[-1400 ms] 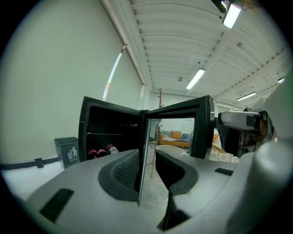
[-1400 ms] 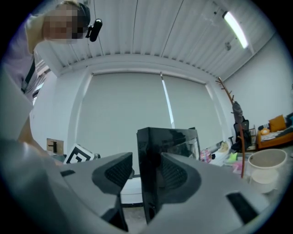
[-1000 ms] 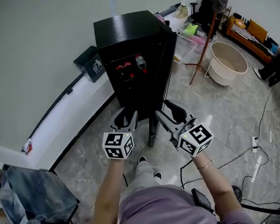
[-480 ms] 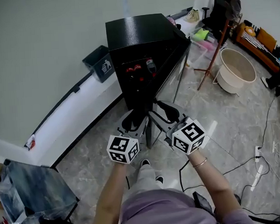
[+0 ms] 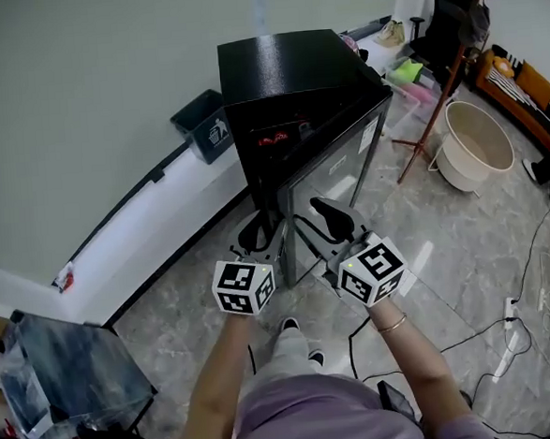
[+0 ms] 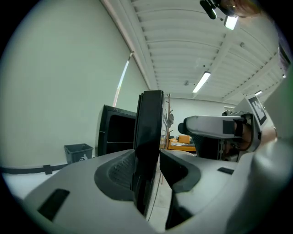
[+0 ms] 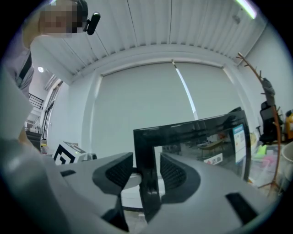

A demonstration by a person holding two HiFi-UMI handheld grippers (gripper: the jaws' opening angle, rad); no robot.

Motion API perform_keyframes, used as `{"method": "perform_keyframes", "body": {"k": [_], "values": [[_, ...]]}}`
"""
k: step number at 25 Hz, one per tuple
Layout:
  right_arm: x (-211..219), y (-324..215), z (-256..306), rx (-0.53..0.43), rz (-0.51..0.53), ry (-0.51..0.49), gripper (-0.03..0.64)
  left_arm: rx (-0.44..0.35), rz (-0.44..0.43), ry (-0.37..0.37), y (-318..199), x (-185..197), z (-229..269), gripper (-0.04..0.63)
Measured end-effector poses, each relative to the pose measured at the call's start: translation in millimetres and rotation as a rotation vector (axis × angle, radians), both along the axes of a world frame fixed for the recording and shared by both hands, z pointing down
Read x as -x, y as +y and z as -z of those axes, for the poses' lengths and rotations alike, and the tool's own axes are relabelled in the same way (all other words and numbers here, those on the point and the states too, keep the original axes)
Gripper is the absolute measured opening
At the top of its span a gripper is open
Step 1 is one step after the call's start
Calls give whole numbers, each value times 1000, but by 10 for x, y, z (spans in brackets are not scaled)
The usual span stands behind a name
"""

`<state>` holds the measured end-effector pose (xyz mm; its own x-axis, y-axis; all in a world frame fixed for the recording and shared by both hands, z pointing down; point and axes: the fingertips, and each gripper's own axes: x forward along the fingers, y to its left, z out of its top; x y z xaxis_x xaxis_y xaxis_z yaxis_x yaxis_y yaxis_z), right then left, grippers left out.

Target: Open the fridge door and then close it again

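We have the left gripper [image 5: 263, 230], its jaws just closing in, and the right gripper [image 5: 312, 213] each clamped, partway apart, on the edge of the ajar fridge door [image 5: 336, 174].

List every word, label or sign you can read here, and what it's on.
No words are legible.
Bin: white litter pictogram, no words.
Sticker on the fridge door: too small to read.
Marker cubes: black-and-white square codes, no letters.
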<state>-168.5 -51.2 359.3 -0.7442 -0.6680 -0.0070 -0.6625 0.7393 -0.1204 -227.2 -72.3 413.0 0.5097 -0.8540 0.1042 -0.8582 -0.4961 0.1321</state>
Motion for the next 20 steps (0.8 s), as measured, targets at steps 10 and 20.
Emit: {"method": "perform_keyframes", "body": {"k": [10,20], "values": [[-397,-193,-374,108,-106,-31,184,29,121,7,-505,308,-29,120],[-468,-356,-638,179,-137,-39,178,42,146,23,-994,502,-54,120]]}}
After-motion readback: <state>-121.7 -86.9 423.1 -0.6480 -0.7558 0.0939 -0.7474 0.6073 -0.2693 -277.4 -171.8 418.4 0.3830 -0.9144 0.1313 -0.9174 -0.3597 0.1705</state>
